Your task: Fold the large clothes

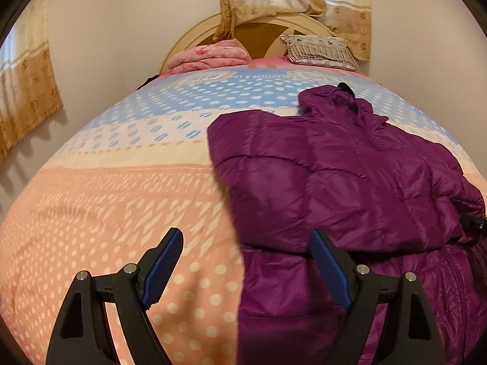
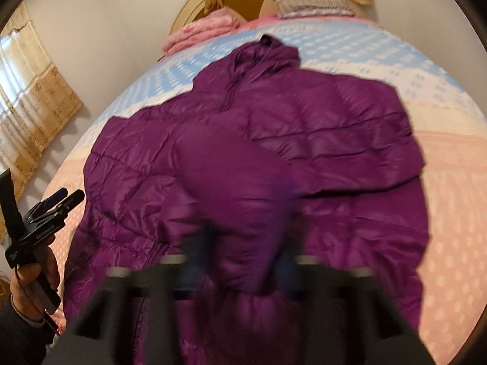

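That purple puffer jacket (image 1: 350, 176) at frame right looks light, puffy, slippery; grab a hem edge. Left gripper (image 1: 246, 261) gapes empty; right gripper (image 2: 240, 261) too blurred to tell.

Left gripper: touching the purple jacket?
Apart. In the left wrist view the left gripper is open, empty, above the jacket edge; the right wrist view shows it beside the jacket.

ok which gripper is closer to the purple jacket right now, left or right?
Right. The right gripper is over the purple jacket, blurred, fabric between its fingers; whether it is clamped, I cannot tell. The left gripper is open at the jacket's left edge, mostly over the bedspread.
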Available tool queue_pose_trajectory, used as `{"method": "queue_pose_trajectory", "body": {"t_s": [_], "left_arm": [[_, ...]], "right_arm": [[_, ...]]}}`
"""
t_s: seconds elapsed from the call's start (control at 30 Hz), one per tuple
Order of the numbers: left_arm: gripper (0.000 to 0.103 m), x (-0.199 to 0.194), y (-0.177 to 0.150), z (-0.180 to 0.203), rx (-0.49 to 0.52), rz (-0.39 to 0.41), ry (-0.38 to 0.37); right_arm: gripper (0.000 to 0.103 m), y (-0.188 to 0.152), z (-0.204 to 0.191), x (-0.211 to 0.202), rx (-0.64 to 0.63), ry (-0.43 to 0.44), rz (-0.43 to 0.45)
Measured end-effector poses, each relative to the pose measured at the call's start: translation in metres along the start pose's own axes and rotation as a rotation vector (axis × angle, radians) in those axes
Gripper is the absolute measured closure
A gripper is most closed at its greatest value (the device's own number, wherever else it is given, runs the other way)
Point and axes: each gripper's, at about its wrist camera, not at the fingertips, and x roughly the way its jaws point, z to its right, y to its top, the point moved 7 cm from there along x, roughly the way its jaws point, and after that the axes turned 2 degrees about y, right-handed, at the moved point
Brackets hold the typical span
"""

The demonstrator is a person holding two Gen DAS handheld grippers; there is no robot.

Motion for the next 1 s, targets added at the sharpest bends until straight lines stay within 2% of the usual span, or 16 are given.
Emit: {"method": "queue_pose_trajectory", "body": {"t_s": [0.23, 0.4, 0.47, 0.57, 0.6, 0.63, 0.83, 0.93, 1.0], "left_arm": [[0.018, 0.009, -0.001, -0.023, -0.034, -0.031, 0.032], [0.018, 0.013, -0.002, -0.020, -0.052, -0.052, 0.010], [0.018, 0.011, 0.000, -0.014, -0.041, -0.049, 0.003], [0.018, 0.005, 0.010, -0.004, -0.024, -0.035, -0.011], [0.018, 0.003, 0.014, 0.000, -0.015, -0.026, -0.013], [0.018, 0.000, 0.022, 0.005, 0.000, -0.010, -0.012], [0.018, -0.002, 0.060, 0.030, 0.009, 0.043, -0.044], [0.018, 0.010, 0.068, 0.055, 0.030, 0.034, -0.075], [0.018, 0.023, 0.067, 0.073, 0.059, 0.023, -0.072]], "right_arm": [[0.090, 0.000, 0.037, -0.024, 0.060, -0.064, 0.052], [0.089, -0.008, 0.063, -0.030, 0.092, -0.134, 0.034], [0.085, -0.009, 0.072, -0.030, 0.128, -0.135, 0.035], [0.060, -0.008, 0.073, -0.030, 0.121, -0.124, 0.024], [0.041, -0.007, 0.072, -0.036, 0.111, -0.143, 0.039], [0.031, -0.004, 0.072, -0.043, 0.115, -0.169, 0.062], [0.033, 0.010, 0.084, -0.089, 0.184, -0.291, 0.183], [0.049, 0.024, 0.059, -0.083, 0.132, -0.209, 0.190], [0.050, 0.029, 0.041, -0.066, 0.081, -0.160, 0.160]]}}
